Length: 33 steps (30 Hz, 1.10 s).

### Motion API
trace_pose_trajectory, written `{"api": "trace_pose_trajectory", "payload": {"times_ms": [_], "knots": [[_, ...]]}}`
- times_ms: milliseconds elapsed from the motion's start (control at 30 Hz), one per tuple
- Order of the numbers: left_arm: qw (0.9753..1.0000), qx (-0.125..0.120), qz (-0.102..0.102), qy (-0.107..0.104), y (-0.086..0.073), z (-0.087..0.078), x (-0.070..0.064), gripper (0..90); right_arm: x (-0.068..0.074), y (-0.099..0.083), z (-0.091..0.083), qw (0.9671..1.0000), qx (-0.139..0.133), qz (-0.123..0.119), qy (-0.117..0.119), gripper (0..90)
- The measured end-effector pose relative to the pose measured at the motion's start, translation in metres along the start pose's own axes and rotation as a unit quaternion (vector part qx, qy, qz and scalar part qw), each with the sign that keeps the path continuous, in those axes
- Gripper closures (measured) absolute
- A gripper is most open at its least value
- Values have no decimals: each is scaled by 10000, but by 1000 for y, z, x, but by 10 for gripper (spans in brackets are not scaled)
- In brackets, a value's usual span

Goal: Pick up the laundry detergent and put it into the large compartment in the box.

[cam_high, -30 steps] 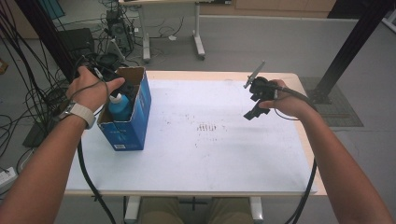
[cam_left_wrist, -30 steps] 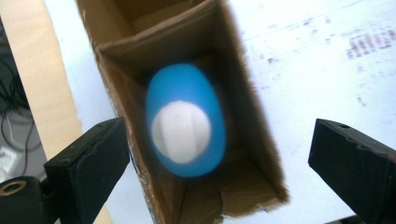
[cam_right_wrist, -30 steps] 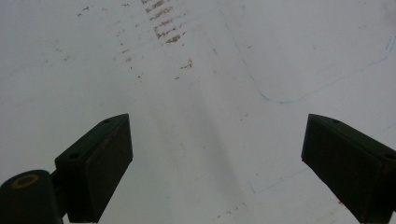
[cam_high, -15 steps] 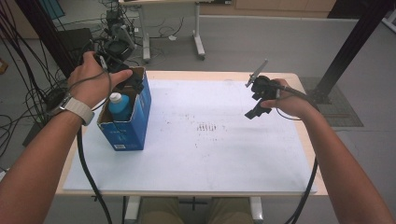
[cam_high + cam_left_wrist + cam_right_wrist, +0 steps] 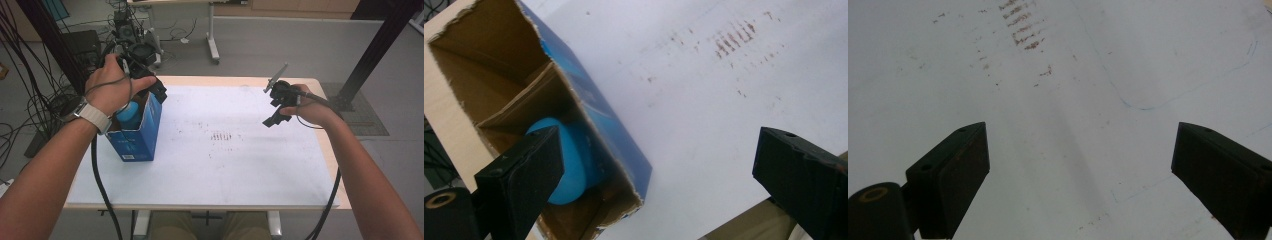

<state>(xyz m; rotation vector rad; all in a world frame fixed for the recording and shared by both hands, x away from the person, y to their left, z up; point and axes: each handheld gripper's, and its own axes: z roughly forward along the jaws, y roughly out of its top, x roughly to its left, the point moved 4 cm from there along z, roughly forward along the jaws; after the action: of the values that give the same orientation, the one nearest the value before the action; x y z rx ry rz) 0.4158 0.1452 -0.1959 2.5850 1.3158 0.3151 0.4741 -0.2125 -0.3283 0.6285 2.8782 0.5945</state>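
Note:
A blue cardboard box (image 5: 141, 131) stands open-topped at the table's left side. Inside it sits a light blue rounded object (image 5: 131, 114), seen in the left gripper view as a blue rounded object (image 5: 571, 160) behind a cardboard divider of the box (image 5: 609, 130). My left gripper (image 5: 150, 75) hangs above the box's far end, jaws wide apart and empty; in its own view the left gripper (image 5: 659, 175) looks down on the box. My right gripper (image 5: 277, 107) hovers over the table's right side, and the right gripper (image 5: 1080, 165) stands open with nothing between its jaws.
The white table top (image 5: 225, 165) carries brown scuff marks (image 5: 222, 136) near its middle. Cables and a black stand (image 5: 50, 45) crowd the floor at the left. A black post (image 5: 375, 50) rises at the right, another table's legs (image 5: 212, 30) behind.
My left gripper has risen out of the box and moved toward the table's far side, leaving the blue object inside. The right gripper has barely moved.

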Motion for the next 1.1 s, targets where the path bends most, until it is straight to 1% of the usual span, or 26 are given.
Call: {"api": "trace_pose_trajectory", "payload": {"times_ms": [133, 267, 433, 467, 500, 533, 567, 633, 667, 767, 833, 867, 900, 933, 967, 1000, 1100], "knots": [[9999, 24, 164, -41, 4, 2, -8, 68, 0, -1, -1, 10000, -13, 11, -11, 83], [9997, 41, 220, -54, 6, 4, -11, 68, 1, -1, -3, 10000, -26, 18, -17, 83], [9994, 65, 341, -82, 9, 6, -17, 68, 1, -3, -4, 10000, -45, 34, -27, 82], [9990, 71, 423, -100, 10, 7, -21, 68, 1, -3, -4, 10000, -43, 46, -28, 82], [9990, 71, 423, -100, 10, 7, -21, 67, 1, -3, -4, 10000, -43, 46, -28, 82], [9988, 82, 479, -102, 11, 8, -23, 67, 1, -3, -4, 10000, -60, 57, -24, 82], [9982, 113, 578, -111, 12, 10, -26, 68, 1, -3, -4, 10000, -64, 51, -32, 82], [9975, 131, 686, -133, 14, 13, -30, 68, 1, -3, -5, 10000, -72, 58, -34, 82], [9975, 131, 686, -133, 14, 13, -30, 68, 1, -3, -5, 10000, -72, 58, -34, 82], [9959, 159, 870, -173, 16, 16, -36, 68, 1, -4, -5, 9999, -74, 66, -39, 82], [9936, 211, 1095, -178, 17, 21, -42, 68, 1, -4, -5, 9999, -73, 70, -41, 82], [9936, 211, 1095, -178, 17, 21, -42, 69, 1, -4, -5, 9999, -73, 70, -41, 82], [9929, 222, 1156, -183, 17, 22, -44, 69, 1, -4, -5, 9999, -69, 92, -45, 81], [9913, 229, 1281, -207, 17, 25, -48, 69, 1, -5, -5, 9999, -61, 97, -50, 81], [9903, 232, 1351, -216, 16, 27, -50, 70, 1, -4, -5, 9999, -66, 91, -53, 81], [9903, 232, 1351, -216, 16, 27, -50, 70, 1, -4, -5, 9999, -63, 84, -53, 81], [9877, 268, 1530, -162, 16, 32, -58, 70, 2, -4, -5, 9999, -55, 97, -52, 81]]}}
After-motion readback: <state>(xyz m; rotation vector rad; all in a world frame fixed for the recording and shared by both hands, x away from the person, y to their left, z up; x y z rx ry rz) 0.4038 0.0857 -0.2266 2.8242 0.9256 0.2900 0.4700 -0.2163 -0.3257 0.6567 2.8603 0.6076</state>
